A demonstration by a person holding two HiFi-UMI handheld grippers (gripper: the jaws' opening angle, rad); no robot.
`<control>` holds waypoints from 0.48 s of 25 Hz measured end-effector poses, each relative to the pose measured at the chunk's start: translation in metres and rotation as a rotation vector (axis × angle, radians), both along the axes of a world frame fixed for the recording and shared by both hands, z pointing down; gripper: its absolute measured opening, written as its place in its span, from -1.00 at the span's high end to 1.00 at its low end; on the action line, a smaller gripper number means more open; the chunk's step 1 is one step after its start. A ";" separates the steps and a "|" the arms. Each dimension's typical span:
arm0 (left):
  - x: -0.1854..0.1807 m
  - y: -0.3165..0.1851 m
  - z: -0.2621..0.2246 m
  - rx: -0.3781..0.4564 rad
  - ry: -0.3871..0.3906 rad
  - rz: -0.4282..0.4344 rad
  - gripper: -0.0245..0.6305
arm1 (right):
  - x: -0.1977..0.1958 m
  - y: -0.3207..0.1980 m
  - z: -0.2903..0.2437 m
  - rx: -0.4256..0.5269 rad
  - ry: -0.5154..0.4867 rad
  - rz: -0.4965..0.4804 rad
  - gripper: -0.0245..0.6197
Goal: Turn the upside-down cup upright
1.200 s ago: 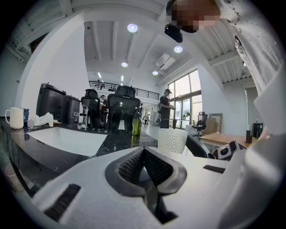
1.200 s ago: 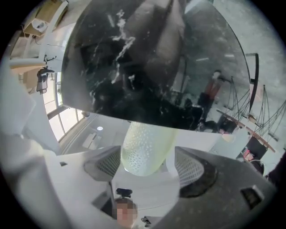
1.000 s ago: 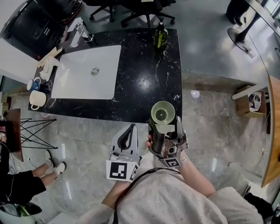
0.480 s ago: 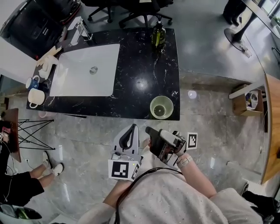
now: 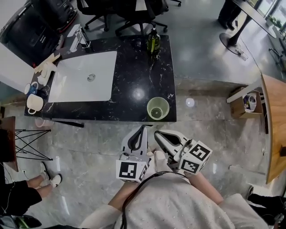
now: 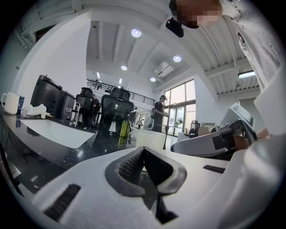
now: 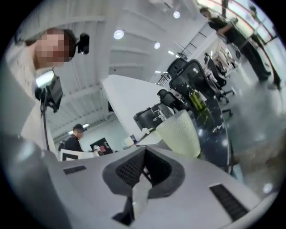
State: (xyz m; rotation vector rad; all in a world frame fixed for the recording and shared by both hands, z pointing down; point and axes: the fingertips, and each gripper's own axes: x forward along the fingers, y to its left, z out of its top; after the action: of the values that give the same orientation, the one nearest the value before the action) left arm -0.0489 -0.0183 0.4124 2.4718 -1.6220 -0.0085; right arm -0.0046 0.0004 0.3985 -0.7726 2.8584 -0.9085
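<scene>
The pale green cup (image 5: pixel 158 108) stands upright, mouth up, on the front right corner of the black marble counter (image 5: pixel 138 67), with nothing touching it. Both grippers are held close to my body, short of the counter's edge. My left gripper (image 5: pixel 142 128) is shut and empty, pointing at the counter. My right gripper (image 5: pixel 157 133) is beside it, also shut with nothing between its pads. The cup (image 6: pixel 149 138) shows just past the closed left gripper (image 6: pixel 144 150) in the left gripper view. In the right gripper view the cup (image 7: pixel 181 132) stands beyond the shut right gripper (image 7: pixel 145 153).
A white sink basin (image 5: pixel 85 82) fills the counter's left half, with mugs (image 5: pixel 32 102) at its left end. A green bottle (image 5: pixel 153 42) stands at the back edge. Office chairs (image 5: pixel 134 13) are behind the counter. A wooden table (image 5: pixel 275 129) and a box (image 5: pixel 247 102) are at the right.
The right gripper let go of the cup, leaving it upright on the counter corner. It then drew back toward my body, rolled over and shut. The left gripper shifted slightly.
</scene>
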 end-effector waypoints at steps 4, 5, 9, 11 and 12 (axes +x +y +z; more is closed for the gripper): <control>0.008 0.003 -0.006 0.015 0.007 0.013 0.91 | 0.012 -0.004 -0.001 0.125 0.161 0.121 0.90; 0.010 0.003 -0.008 0.019 0.008 0.016 0.91 | 0.014 -0.004 -0.001 0.142 0.179 0.138 0.90; 0.013 0.005 -0.013 0.032 -0.003 0.023 0.91 | 0.013 -0.002 -0.002 0.175 0.198 0.166 0.90; 0.013 0.008 -0.011 0.028 0.002 0.023 0.91 | 0.011 -0.001 -0.002 0.183 0.202 0.169 0.90; 0.013 0.009 -0.010 0.026 0.003 0.022 0.91 | 0.010 0.000 -0.002 0.190 0.207 0.170 0.90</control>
State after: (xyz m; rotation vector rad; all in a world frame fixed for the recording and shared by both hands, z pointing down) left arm -0.0363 -0.0094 0.4027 2.5073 -1.6029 -0.0306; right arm 0.0054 0.0001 0.3969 -1.1248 2.9340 -0.5573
